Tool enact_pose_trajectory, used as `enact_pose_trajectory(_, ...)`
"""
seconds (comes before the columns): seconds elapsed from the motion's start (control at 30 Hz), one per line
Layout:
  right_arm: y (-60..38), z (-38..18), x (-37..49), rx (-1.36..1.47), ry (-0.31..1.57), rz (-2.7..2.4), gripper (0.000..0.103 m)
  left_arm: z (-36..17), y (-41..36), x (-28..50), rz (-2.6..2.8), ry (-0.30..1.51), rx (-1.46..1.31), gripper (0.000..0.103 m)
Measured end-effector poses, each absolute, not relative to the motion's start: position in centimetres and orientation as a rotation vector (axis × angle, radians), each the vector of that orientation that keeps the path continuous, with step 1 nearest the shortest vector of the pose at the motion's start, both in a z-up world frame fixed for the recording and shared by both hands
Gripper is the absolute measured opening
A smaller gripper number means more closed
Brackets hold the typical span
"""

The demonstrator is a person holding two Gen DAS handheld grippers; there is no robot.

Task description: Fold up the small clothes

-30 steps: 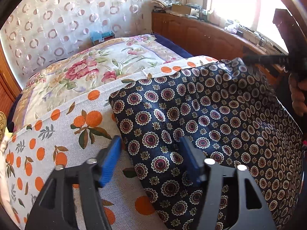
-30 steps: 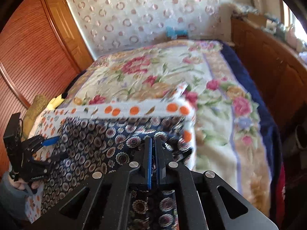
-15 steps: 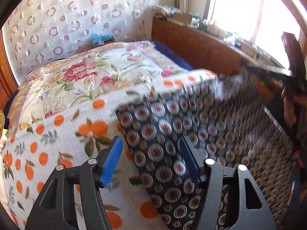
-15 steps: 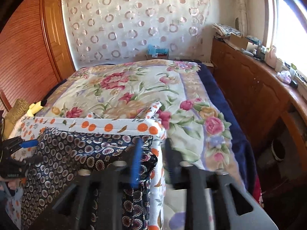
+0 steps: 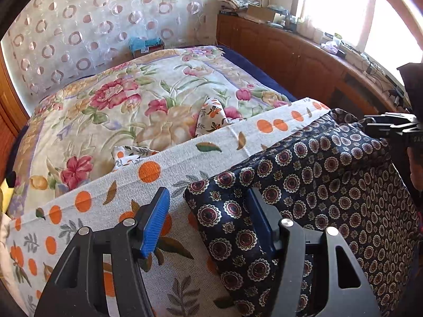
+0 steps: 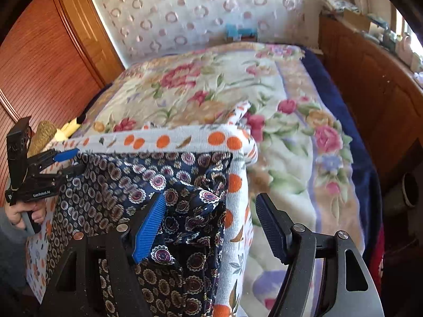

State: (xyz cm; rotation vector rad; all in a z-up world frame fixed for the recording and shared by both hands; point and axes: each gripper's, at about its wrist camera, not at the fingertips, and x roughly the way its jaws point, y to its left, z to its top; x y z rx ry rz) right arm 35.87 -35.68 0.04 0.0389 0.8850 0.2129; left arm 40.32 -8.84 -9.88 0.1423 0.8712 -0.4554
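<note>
Navy patterned garment [image 5: 330, 185] is seen lower right on the orange-dotted cloth [image 5: 111, 211] — its near corner between the parted, empty left gripper [image 5: 208, 222] jaws; right gripper [image 6: 211, 222], just opened, holds nothing.

A navy medallion-print cloth [image 5: 317, 185] lay on an orange-dotted white cloth [image 5: 148, 174], which spread over the near end of a floral-quilted bed [image 5: 132, 111]. At two o'clock stood a long wooden cabinet [image 5: 290, 55]; at twelve o'clock, behind the bed, hung a ring-patterned curtain [image 5: 92, 26].
</note>
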Motion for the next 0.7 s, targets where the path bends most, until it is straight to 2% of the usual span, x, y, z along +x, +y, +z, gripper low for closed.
enact_pose_trajectory(0.03,-35.6,0.1,36.2,0.037,0.893,0.219,0.055,-9.9,-8.7,40.3,-0.452,0.862,0.137,0.062)
enact_pose_trajectory(0.07,-35.6,0.3,36.4,0.036,0.898,0.248,0.029,-9.9,-8.6,40.3,-0.444,0.858,0.135,0.062)
enact_pose_trajectory(0.13,-35.2,1.2,36.7,0.004,0.881,0.275,0.009,-9.9,-8.5,40.3,-0.432,0.852,0.136,0.062)
enact_pose_trajectory(0.17,-35.0,1.7,36.7,-0.017,0.855,0.291,0.007,-9.9,-8.5,40.4,-0.426,0.850,0.140,0.062)
enact_pose_trajectory(0.37,-34.7,3.9,38.0,-0.110,0.731,0.255,0.005,-9.7,-7.4,40.1,-0.401,0.843,0.106,0.062)
enact_pose_trajectory(0.47,-34.9,2.4,39.5,-0.122,0.783,0.184,0.005,-9.2,-7.0,39.2,-0.400,0.831,0.107,0.062)
enact_pose_trajectory(0.5,-34.8,2.1,39.7,-0.109,0.796,0.183,0.007,-9.0,-6.9,38.7,-0.398,0.824,0.116,0.062)
enact_pose_trajectory(0.57,-35.0,2.0,39.5,-0.102,0.788,0.154,0.026,-8.7,-6.9,37.6,-0.400,0.812,0.133,0.062)
enact_pose_trajectory(0.63,-35.1,2.5,38.7,-0.081,0.759,0.139,0.034,-8.2,-7.0,36.3,-0.407,0.802,0.151,0.062)
enact_pose_trajectory(0.7,-34.8,3.0,36.9,-0.046,0.723,0.157,0.035,-7.7,-7.2,35.0,-0.419,0.787,0.159,0.062)
